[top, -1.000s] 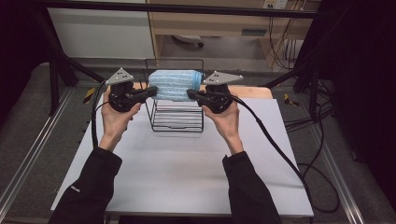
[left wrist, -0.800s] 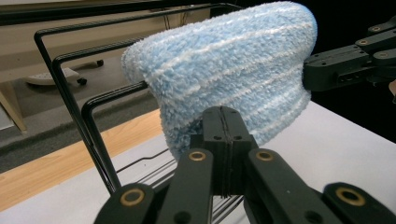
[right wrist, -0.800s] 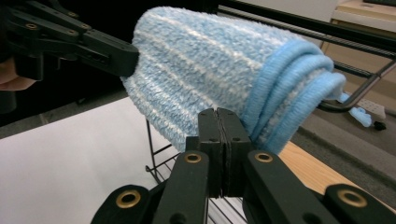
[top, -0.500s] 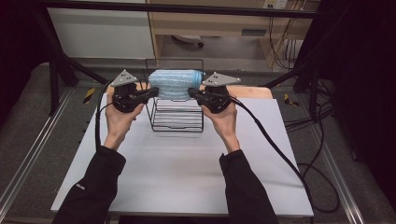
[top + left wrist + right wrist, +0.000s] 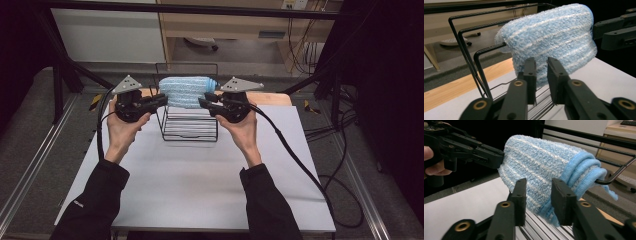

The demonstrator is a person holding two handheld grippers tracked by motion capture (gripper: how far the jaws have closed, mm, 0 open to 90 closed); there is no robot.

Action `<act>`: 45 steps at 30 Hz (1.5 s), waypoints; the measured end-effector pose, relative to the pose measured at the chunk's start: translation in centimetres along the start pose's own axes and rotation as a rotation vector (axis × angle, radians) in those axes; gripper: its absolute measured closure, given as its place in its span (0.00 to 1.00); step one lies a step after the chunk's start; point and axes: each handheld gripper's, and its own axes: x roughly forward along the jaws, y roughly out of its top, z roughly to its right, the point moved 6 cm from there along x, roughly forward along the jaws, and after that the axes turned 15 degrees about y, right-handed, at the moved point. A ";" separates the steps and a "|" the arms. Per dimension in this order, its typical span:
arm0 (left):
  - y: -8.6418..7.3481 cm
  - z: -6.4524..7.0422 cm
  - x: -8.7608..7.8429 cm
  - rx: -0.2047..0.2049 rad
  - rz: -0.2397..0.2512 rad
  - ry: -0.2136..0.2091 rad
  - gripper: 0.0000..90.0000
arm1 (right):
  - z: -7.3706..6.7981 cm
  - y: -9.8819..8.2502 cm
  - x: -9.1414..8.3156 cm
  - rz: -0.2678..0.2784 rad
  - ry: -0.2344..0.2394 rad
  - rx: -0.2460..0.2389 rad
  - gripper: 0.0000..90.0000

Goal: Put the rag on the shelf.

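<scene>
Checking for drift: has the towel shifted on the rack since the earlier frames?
No. The towel hangs at the same spot on the rack.

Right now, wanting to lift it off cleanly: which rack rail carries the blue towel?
The lowest rail: the towel is folded over it, while the higher rails run past behind it.

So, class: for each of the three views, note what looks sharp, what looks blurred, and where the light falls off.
High view: white table evenly lit, surroundings dark. Left gripper view: blue towel sharp, its own left claw soft up close, background dim. Right gripper view: towel and wire rack crisp, right claw slightly blurred, left side black.
</scene>
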 end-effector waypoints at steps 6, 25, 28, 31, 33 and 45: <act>0.3 -0.3 -0.6 0.017 -0.003 0.027 0.70 | -0.2 0.4 -0.7 0.000 -0.003 0.007 0.60; -0.2 -0.9 -3.0 0.060 -0.012 0.058 0.39 | -0.8 1.3 -3.9 -0.007 -0.038 0.014 0.28; -0.7 -1.1 -3.4 0.074 -0.019 0.064 0.36 | -0.8 0.9 -4.6 -0.010 -0.040 0.021 0.21; -1.3 -1.3 -3.9 0.086 -0.026 0.075 0.33 | -0.8 0.3 -5.3 -0.026 -0.055 0.021 0.17; -1.6 -1.3 -4.2 0.087 -0.032 0.075 0.31 | -0.6 -0.3 -5.9 -0.028 -0.062 0.026 0.15; -5.5 -0.7 -4.8 0.101 -0.080 0.067 0.17 | 0.3 -5.4 -8.3 -0.052 -0.063 0.110 0.05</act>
